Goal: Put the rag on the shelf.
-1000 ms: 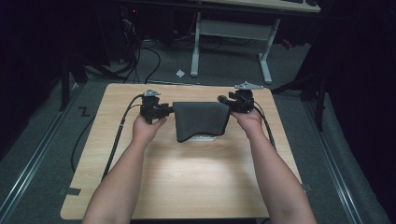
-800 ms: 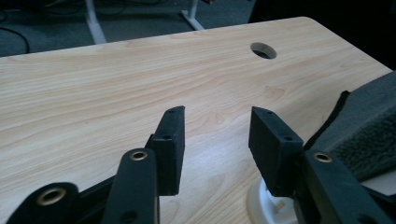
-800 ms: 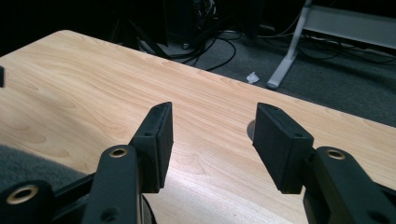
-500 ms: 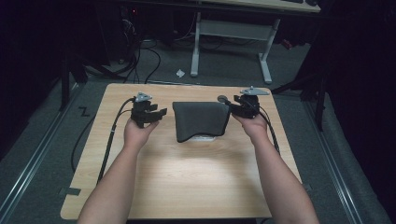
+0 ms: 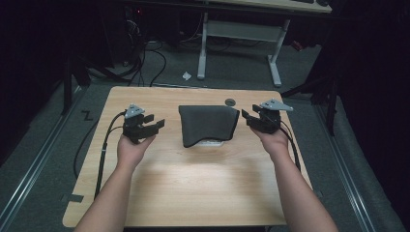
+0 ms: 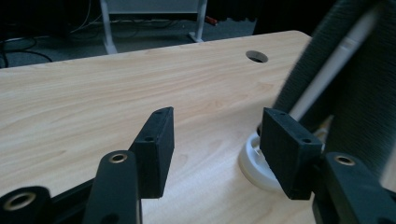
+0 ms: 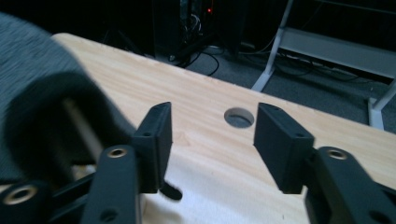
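From the high view, one light wooden table (image 5: 193, 193) carries one dark grey cloth (image 5: 208, 123) draped over one white stand whose round base (image 5: 211, 143) peeks out at the cloth's near edge. One small round hole (image 5: 230, 102) sits in the tabletop just beyond the cloth's far right corner. There are two grippers, one on each side of the cloth. The left gripper (image 5: 155, 123) lies well apart from the cloth's left edge, held in the person's left hand (image 5: 130, 150) with the forearm reaching up from the bottom edge, jaws pointing toward the cloth. The right gripper (image 5: 245, 117) sits just beside the cloth's right edge, cupped from beneath by the right hand (image 5: 274, 140), jaws likewise turned toward the cloth. Both hold nothing.

In the left gripper view, its two black jaws stand wide apart with only bare tabletop between them; they have just been opening. The cloth hangs to the right, beyond the right jaw, with the white base (image 6: 254, 163) under it and a white rod (image 6: 331, 60) rising through its folds.

In the right gripper view, the two jaws also stand wide, having just been opening, with wood and the hole (image 7: 239, 117) between them. The cloth (image 7: 42, 93) bulks at the left, beside the left jaw.
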